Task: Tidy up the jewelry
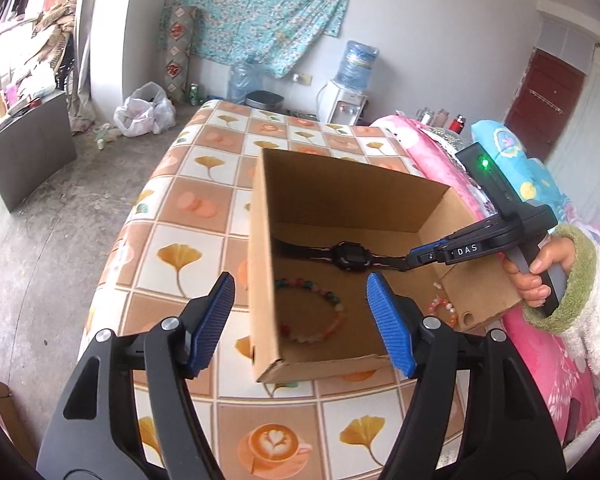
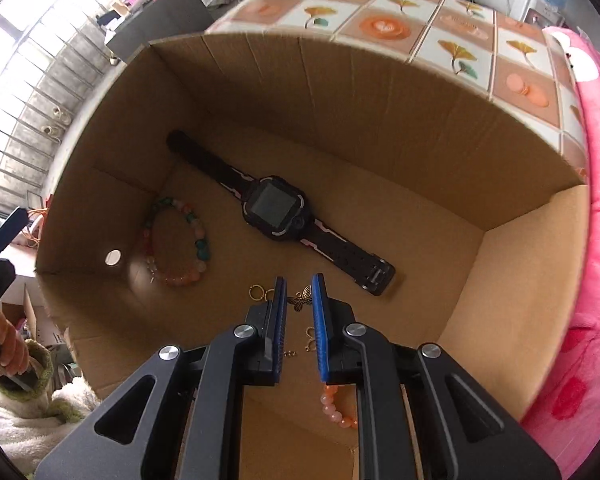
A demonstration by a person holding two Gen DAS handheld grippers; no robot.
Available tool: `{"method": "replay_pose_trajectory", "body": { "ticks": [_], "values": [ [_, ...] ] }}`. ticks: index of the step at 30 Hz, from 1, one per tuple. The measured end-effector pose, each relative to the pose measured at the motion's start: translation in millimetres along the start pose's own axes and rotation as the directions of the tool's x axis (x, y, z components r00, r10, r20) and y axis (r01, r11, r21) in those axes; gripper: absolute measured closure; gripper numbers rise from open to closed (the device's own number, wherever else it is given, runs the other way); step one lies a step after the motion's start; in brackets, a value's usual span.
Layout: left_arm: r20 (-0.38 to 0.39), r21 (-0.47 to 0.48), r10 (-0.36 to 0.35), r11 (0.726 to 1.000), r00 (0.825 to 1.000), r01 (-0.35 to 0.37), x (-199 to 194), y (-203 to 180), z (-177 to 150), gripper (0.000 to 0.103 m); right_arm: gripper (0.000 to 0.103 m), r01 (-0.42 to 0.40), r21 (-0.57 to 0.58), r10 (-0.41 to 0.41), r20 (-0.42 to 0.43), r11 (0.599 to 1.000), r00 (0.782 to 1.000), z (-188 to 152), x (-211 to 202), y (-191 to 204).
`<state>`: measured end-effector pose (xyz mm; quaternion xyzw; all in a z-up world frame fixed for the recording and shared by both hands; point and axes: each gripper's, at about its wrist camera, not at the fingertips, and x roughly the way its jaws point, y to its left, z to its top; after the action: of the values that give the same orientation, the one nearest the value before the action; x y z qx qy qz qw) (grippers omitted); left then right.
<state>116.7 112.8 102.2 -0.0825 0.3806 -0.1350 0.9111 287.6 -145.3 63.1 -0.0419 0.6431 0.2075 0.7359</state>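
Observation:
An open cardboard box (image 1: 268, 240) (image 2: 340, 92) stands on the tiled-pattern table (image 1: 180, 208) (image 2: 384, 24). On its floor lie a black watch (image 1: 348, 256) (image 2: 276, 210), a multicolour bead bracelet (image 1: 342, 308) (image 2: 202, 248) and an orange bead bracelet (image 1: 440, 306) (image 2: 338, 406). My left gripper (image 1: 300, 320) hovers open and empty over the box's near left wall. My right gripper (image 1: 404, 262) (image 2: 299, 282) reaches down into the box. Its pads stand close together on a gold butterfly charm (image 2: 302, 299). Small gold rings (image 2: 256, 292) show beside the fingers.
A pink blanket (image 1: 540, 360) (image 2: 596, 280) borders the table on the right. A person's hand (image 1: 536, 276) in a green-cuffed fleece sleeve holds the right gripper. On the floor to the left are a grey cabinet (image 1: 28, 152) and a plastic bag (image 1: 144, 110); a water dispenser (image 1: 348, 92) stands behind.

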Motion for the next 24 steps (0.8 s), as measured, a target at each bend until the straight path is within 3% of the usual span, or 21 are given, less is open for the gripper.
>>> {"method": "replay_pose_trajectory", "body": {
  "ticks": [5, 8, 13, 15, 18, 21, 22, 24],
  "values": [
    [0.002, -0.021, 0.004, 1.000, 1.000, -0.004, -2, 10, -6, 0.033, 0.089, 0.016, 0.073, -0.012, -0.064, 0.997, 0.998, 9, 23, -9],
    [0.009, -0.031, 0.007, 0.999, 1.000, -0.006, -5, 14, -8, 0.033, 0.089, 0.016, 0.106, -0.009, -0.059, 0.994, 0.998, 9, 20, -13],
    [0.012, -0.047, 0.002, 0.999, 1.000, -0.001, -7, 16, -11, 0.031, 0.088, -0.012, 0.132, 0.009, 0.025, 0.991, 1.000, 0, -12, -10],
    [0.007, -0.050, -0.007, 0.999, 1.000, 0.007, -7, 15, -13, 0.028, 0.083, -0.048, 0.144, 0.032, 0.111, 0.988, 0.993, -10, -39, -8],
    [-0.003, -0.067, -0.019, 0.998, 1.000, 0.019, -5, 16, -16, 0.024, 0.068, -0.082, 0.178, 0.032, 0.266, 0.981, 0.963, -30, -85, -14],
    [-0.047, -0.133, -0.021, 0.991, 0.999, 0.015, 3, 25, -19, 0.023, 0.047, -0.107, 0.259, -0.012, 0.422, 0.960, 0.907, -66, -127, -30],
    [-0.076, -0.153, -0.015, 0.988, 0.997, 0.003, 8, 28, -20, 0.023, 0.046, -0.124, 0.294, -0.024, 0.454, 0.948, 0.891, -81, -135, -39],
    [-0.119, -0.189, -0.032, 0.982, 0.992, 0.009, 19, 34, -22, 0.023, 0.046, -0.154, 0.362, -0.035, 0.467, 0.919, 0.884, -105, -135, -54]
  ]
}}
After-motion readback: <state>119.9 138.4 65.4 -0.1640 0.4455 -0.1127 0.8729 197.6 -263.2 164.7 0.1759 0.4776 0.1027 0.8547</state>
